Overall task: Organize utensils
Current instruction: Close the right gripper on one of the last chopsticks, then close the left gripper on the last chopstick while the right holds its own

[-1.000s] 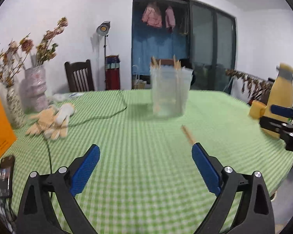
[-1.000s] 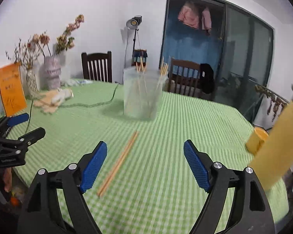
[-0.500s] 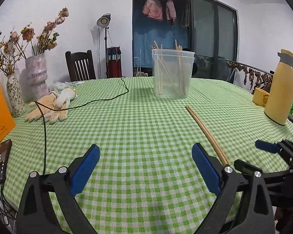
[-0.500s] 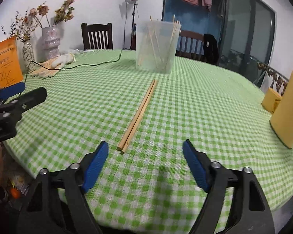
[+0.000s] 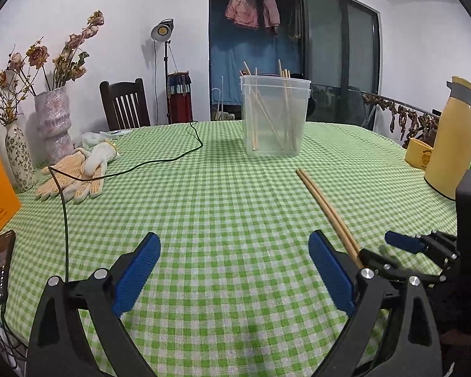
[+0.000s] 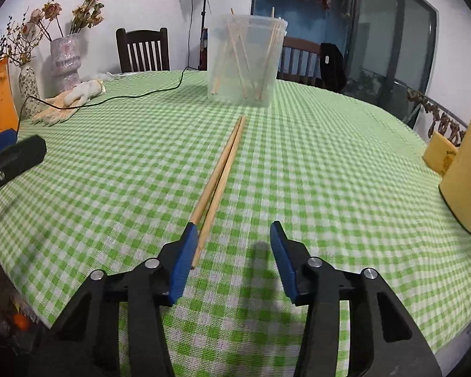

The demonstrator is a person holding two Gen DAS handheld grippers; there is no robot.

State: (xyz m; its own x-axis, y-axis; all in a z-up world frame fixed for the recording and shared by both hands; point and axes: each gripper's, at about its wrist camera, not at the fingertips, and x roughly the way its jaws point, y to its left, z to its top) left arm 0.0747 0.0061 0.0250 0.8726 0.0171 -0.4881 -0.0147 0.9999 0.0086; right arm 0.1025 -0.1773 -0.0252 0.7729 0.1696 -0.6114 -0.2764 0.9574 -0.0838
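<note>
Since half a second ago, our right gripper (image 6: 230, 248) has dropped to the chopsticks (image 6: 223, 169), fingers spread, probably straddling the near ends; left gripper (image 5: 232, 270) idles agape.

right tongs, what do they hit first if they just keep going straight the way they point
Probably the near ends of the loose chopsticks, lying just by the left pad of the open right tongs. Beyond those, the clear container stands roughly in line, though depth is hard to judge.
</note>
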